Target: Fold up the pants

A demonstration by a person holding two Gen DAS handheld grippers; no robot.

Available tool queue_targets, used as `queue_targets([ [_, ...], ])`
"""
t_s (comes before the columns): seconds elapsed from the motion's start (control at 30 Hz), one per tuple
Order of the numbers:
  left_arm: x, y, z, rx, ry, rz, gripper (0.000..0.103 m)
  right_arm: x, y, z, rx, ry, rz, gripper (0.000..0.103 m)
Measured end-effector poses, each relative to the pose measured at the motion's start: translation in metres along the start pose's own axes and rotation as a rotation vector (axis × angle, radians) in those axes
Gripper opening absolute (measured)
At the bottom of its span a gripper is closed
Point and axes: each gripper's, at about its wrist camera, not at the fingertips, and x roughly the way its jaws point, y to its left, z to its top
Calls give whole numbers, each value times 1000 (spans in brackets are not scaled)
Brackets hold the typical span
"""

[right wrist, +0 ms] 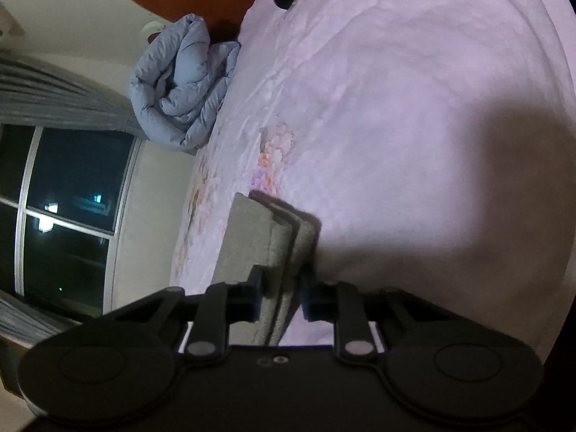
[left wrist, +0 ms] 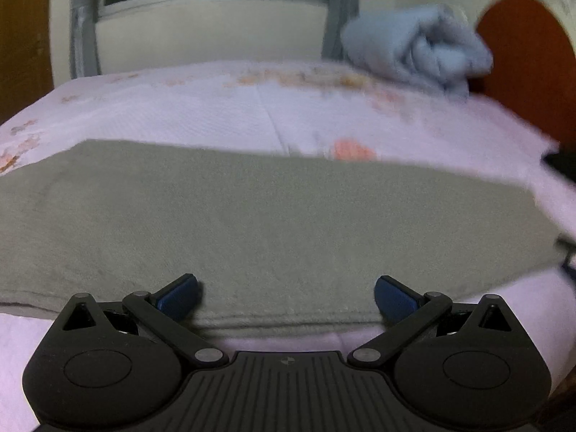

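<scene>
The grey pants lie folded into a flat layered band across the near part of the bed, their stacked edges running along the near side just ahead of the left gripper. In the right wrist view the pants show as a thick stack of layers seen end-on at 6 o'clock of the frame. The right gripper is rolled onto its side and its jaws pinch the layered end of the pants, blue pads pressed against the cloth on both sides. The left gripper's jaws stand spread wide over the near fold, with the blue fingertips apart and nothing gripped between them. The bed carries a pale pink quilted cover with a faded floral print. A bundled blue duvet sits at 1 o'clock of the left view, against a rounded brown headboard. A dark window with grey curtains lies beyond.
</scene>
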Motion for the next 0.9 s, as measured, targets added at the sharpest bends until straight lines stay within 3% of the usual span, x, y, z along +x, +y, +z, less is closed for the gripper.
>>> queue_targets([
  [0.13,3,-7,-5,28,-13,34,103,0,1,0,-3,-1,-4,13],
  [0.3,-7,-3,-4,-7,-12,19,103,4,5,4,-16,12,-8,18],
  [0.4,-5,-9,-11,49,-18,38,103,4,7,3,-38,16,-8,22],
  [0.47,-4,-13,-13,74,-20,54,103,5,11,2,-80,18,-33,12],
  [0.6,-2,-19,-18,130,-44,76,103,3,27,1,-165,7,-58,9],
  [0.67,-6,-14,-16,101,-42,54,103,1,41,-2,-197,-4,-47,9],
  [0.73,-13,3,-7,61,-26,1,103,-2,62,-7,-241,-7,-15,9],
  [0.9,-55,106,14,-89,-113,76,103,-2,139,-50,-435,26,99,9],
])
